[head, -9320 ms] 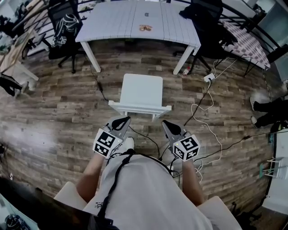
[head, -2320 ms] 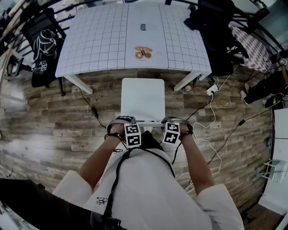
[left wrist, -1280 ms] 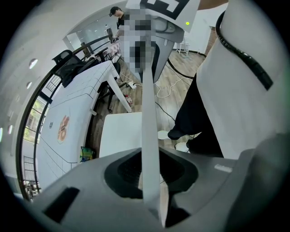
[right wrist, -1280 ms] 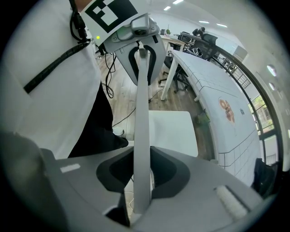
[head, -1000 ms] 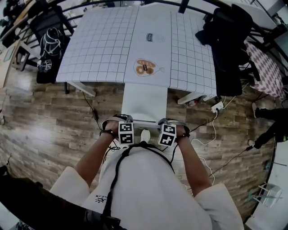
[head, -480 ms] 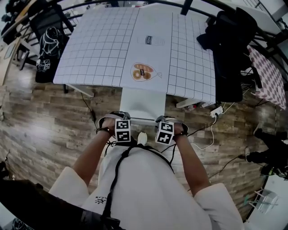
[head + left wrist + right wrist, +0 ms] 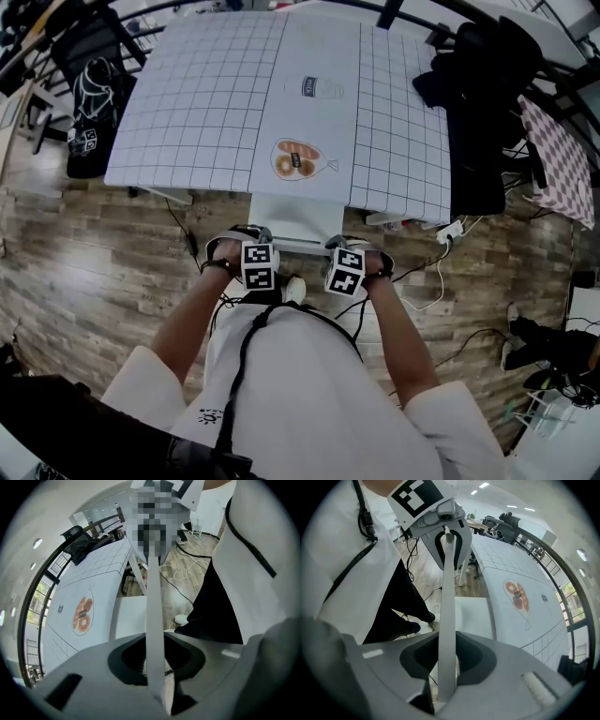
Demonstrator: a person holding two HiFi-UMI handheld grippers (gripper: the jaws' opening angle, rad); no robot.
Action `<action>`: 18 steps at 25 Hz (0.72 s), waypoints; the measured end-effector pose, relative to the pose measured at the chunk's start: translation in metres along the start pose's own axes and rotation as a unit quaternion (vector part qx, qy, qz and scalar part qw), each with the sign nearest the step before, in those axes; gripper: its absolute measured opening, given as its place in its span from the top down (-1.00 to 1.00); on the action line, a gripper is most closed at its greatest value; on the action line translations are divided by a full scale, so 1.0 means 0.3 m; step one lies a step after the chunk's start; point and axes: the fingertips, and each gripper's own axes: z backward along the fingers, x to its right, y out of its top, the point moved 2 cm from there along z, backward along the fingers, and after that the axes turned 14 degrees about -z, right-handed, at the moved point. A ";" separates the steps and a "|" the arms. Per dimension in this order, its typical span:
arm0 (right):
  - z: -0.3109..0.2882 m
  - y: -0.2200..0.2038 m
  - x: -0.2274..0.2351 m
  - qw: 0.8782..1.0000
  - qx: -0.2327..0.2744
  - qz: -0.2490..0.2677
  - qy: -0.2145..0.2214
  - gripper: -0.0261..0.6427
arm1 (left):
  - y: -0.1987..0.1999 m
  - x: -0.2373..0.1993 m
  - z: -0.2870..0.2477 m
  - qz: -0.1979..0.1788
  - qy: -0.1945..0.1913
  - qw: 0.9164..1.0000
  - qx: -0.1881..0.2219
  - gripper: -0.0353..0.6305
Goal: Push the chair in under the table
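The white chair's seat (image 7: 298,214) sits partly beneath the near edge of the white gridded table (image 7: 187,103). Its top back rail (image 7: 298,246) runs between both grippers. In the head view my left gripper (image 7: 248,240) is shut on the rail's left end and my right gripper (image 7: 351,249) on its right end. The left gripper view shows the rail (image 7: 153,616) as a white strip pinched in my left gripper (image 7: 157,660), with the seat (image 7: 129,616) and table (image 7: 89,583) beyond. In the right gripper view the rail (image 7: 446,616) is clamped in my right gripper (image 7: 445,656).
Black office chairs draped with dark clothes stand at the table's right (image 7: 478,103) and left (image 7: 89,84). White cables (image 7: 427,286) and a power strip (image 7: 452,230) lie on the wooden floor to the right. A table leg (image 7: 169,195) slants out left of the chair.
Both grippers and the chair have moved toward the table. More of the seat is now hidden under the table top.
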 end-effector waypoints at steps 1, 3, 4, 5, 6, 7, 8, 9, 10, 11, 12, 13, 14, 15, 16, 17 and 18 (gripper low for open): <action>-0.002 0.005 0.014 1.000 -0.002 -0.002 0.001 0.67 | -0.006 -0.014 -0.001 -0.002 -0.002 1.000 0.002 0.61; -0.005 0.014 0.044 1.000 -0.006 -0.007 0.001 0.67 | -0.018 -0.045 -0.002 -0.006 -0.003 1.000 0.004 0.61; -0.007 0.019 0.059 1.000 -0.008 -0.009 0.002 0.67 | -0.024 -0.060 -0.003 -0.007 -0.003 1.000 0.005 0.61; -0.011 0.023 0.073 1.000 -0.008 -0.010 0.003 0.67 | -0.029 -0.073 -0.005 -0.008 -0.002 1.000 0.006 0.61; -0.016 0.027 0.085 1.000 -0.009 -0.010 0.003 0.67 | -0.034 -0.085 -0.007 -0.009 -0.002 1.000 0.007 0.61; -0.019 0.031 0.098 1.000 -0.009 -0.011 0.003 0.67 | -0.039 -0.098 -0.009 -0.010 -0.002 1.000 0.007 0.61; -0.019 0.036 0.113 1.000 -0.009 -0.012 0.001 0.66 | -0.044 -0.113 -0.011 -0.012 -0.002 1.000 0.008 0.62; -0.017 0.043 0.130 1.000 -0.009 -0.015 -0.001 0.66 | -0.048 -0.128 -0.011 -0.014 -0.002 1.000 0.008 0.62; -0.013 0.046 0.144 1.000 -0.008 -0.017 -0.002 0.66 | -0.051 -0.143 -0.009 -0.015 -0.003 1.000 0.007 0.62; -0.009 0.047 0.156 1.000 -0.008 -0.019 -0.001 0.66 | -0.050 -0.155 -0.006 -0.017 -0.005 1.000 0.006 0.62; -0.006 0.047 0.166 1.000 -0.008 -0.021 0.000 0.66 | -0.049 -0.167 -0.003 -0.019 -0.006 1.000 0.006 0.62; -0.006 0.049 0.176 1.000 -0.009 -0.023 0.001 0.66 | -0.052 -0.178 -0.002 -0.021 -0.007 1.000 0.006 0.62; -0.011 0.055 0.186 1.000 -0.010 -0.024 0.000 0.66 | -0.061 -0.188 -0.004 -0.022 -0.008 1.000 0.007 0.62; -0.019 0.062 0.195 1.000 -0.012 -0.025 -0.001 0.66 | -0.073 -0.197 -0.008 -0.023 -0.007 1.000 0.009 0.61; -0.026 0.068 0.204 1.000 -0.013 -0.026 -0.003 0.66 | -0.083 -0.207 -0.012 -0.024 -0.006 1.000 0.011 0.61; -0.029 0.075 0.212 1.000 -0.013 -0.027 -0.004 0.66 | -0.090 -0.218 -0.015 -0.025 -0.004 1.000 0.013 0.60; -0.029 0.083 0.221 0.999 -0.013 -0.029 -0.004 0.66 | -0.095 -0.228 -0.017 -0.026 -0.003 1.000 0.015 0.59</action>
